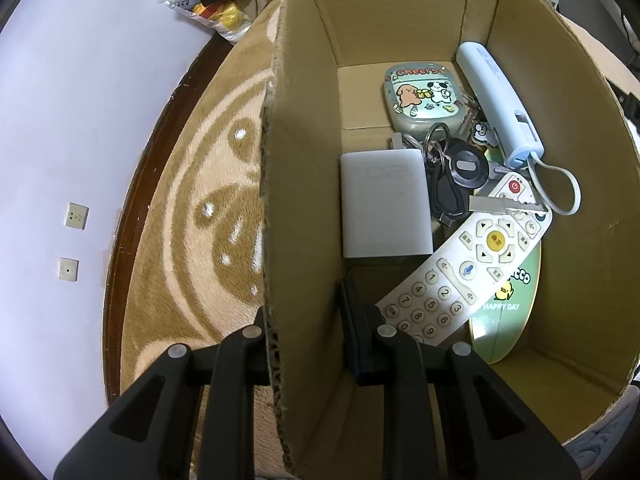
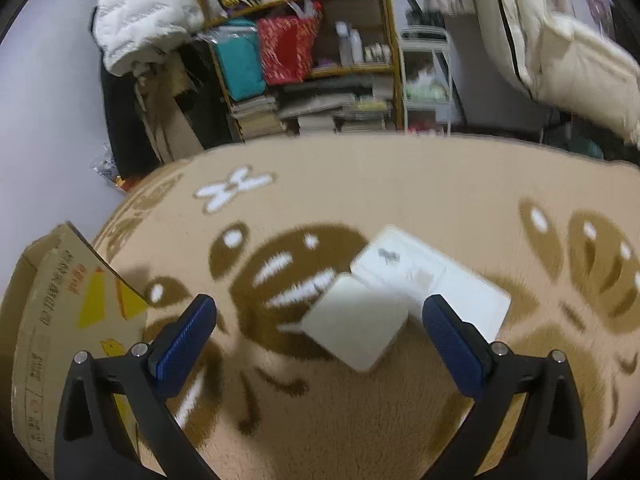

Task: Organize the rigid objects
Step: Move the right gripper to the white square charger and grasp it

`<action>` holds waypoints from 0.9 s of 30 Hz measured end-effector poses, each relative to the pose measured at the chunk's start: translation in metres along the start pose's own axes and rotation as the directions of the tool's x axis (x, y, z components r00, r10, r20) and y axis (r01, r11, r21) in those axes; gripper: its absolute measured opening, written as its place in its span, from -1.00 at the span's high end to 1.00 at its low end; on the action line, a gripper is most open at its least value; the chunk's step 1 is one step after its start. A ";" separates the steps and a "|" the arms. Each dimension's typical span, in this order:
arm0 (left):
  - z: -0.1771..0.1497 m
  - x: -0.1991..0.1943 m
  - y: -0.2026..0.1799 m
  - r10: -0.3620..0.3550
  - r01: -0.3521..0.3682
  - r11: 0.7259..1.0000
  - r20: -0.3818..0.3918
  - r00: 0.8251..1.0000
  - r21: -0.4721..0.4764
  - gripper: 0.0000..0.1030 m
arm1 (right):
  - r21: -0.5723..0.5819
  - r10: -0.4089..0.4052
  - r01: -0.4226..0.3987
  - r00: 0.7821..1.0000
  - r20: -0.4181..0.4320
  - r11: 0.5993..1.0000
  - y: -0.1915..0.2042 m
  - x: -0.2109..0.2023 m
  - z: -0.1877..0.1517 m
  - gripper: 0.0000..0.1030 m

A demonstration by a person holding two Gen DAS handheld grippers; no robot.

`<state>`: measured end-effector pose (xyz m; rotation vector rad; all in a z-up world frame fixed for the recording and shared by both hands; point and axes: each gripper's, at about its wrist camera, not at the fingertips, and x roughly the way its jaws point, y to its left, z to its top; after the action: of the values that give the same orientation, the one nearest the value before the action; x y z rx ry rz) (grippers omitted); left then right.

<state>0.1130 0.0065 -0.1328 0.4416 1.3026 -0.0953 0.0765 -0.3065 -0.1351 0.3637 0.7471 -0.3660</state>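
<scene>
My left gripper (image 1: 308, 320) is shut on the left wall of the open cardboard box (image 1: 276, 208), one finger outside and one inside. Inside lie a white power bank (image 1: 384, 204), a white remote (image 1: 468, 264), a cartoon "Cheers" case (image 1: 420, 94), a pale blue stick-shaped device (image 1: 500, 104), a bunch of keys with a black fob (image 1: 456, 172) and a green disc (image 1: 512, 312). My right gripper (image 2: 316, 336) is open above the rug. Two white flat objects lie there: a small slab (image 2: 356, 328) between my fingers and a bigger box (image 2: 432, 276) behind it. The cardboard box (image 2: 60, 308) shows at the left.
The box stands on a tan patterned rug (image 2: 360, 208). A white wall with sockets (image 1: 76, 216) and a dark baseboard lie to the left. A cluttered shelf (image 2: 304, 52), a white rack (image 2: 428, 80) and bedding (image 2: 568, 48) stand beyond the rug.
</scene>
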 end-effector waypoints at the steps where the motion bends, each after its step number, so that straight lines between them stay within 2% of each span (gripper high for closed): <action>1: 0.000 0.000 0.000 -0.002 0.002 1.000 -0.001 1.000 -0.001 0.58 | 0.009 0.000 0.000 1.000 -0.011 1.000 -0.002 0.002 -0.002 -1.00; 8: 0.000 0.000 -0.002 0.002 -0.002 1.000 0.002 1.000 0.003 0.58 | -0.008 -0.020 0.020 0.999 -0.048 1.000 0.000 0.015 -0.011 -1.00; 13: -0.001 -0.001 -0.002 0.002 -0.002 1.000 0.002 1.000 0.003 0.58 | -0.036 -0.026 0.024 0.998 -0.064 0.999 0.002 0.024 -0.011 -0.91; 19: 0.000 -0.001 -0.003 0.005 -0.005 1.000 0.003 1.000 0.008 0.58 | 0.025 -0.017 0.019 0.997 -0.070 1.000 -0.004 0.032 -0.005 -0.56; 20: 0.000 -0.001 -0.003 0.004 -0.004 1.000 0.002 1.000 0.007 0.58 | 0.029 -0.028 0.030 0.997 -0.071 0.999 -0.005 0.032 -0.004 -0.44; 27: 0.000 -0.002 -0.004 0.006 -0.006 1.000 0.001 1.000 0.008 0.58 | 0.028 -0.004 0.006 0.998 -0.064 1.000 -0.002 0.026 -0.007 -0.43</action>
<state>0.1112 0.0024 -0.1322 0.4525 1.3002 -0.0956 0.0888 -0.3102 -0.1584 0.4014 0.8061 -0.3713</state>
